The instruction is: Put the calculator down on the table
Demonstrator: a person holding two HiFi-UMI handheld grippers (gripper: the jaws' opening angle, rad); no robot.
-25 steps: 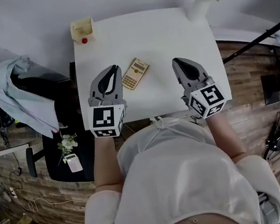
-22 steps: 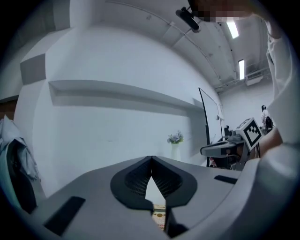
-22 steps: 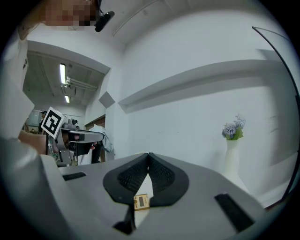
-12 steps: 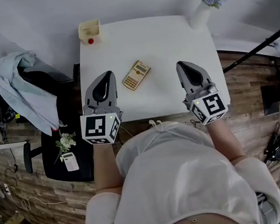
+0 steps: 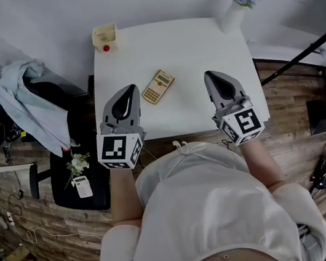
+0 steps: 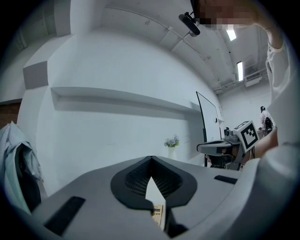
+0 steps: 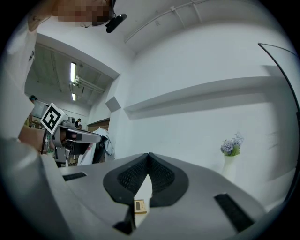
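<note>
A beige calculator [image 5: 158, 86] lies flat on the white table [image 5: 186, 47], a little left of the middle, and nothing touches it. My left gripper [image 5: 131, 88] hovers just to its left, jaws shut and empty. My right gripper [image 5: 207, 75] is further off on the right side, also shut and empty. In the left gripper view the jaws meet at the left gripper [image 6: 151, 159] tip, and a slice of the calculator [image 6: 158, 215] shows below them. The right gripper view shows the right gripper [image 7: 149, 155] shut the same way, with the calculator [image 7: 139, 206] small beneath.
A small beige box [image 5: 104, 37] with a red item stands at the table's far left corner. A white vase with flowers [image 5: 234, 11] stands at the far right corner. A chair draped with pale cloth [image 5: 27, 104] is left of the table.
The left gripper has drawn back a little toward the person, away from the calculator. The calculator has stayed where it lies. The right gripper has barely shifted.
</note>
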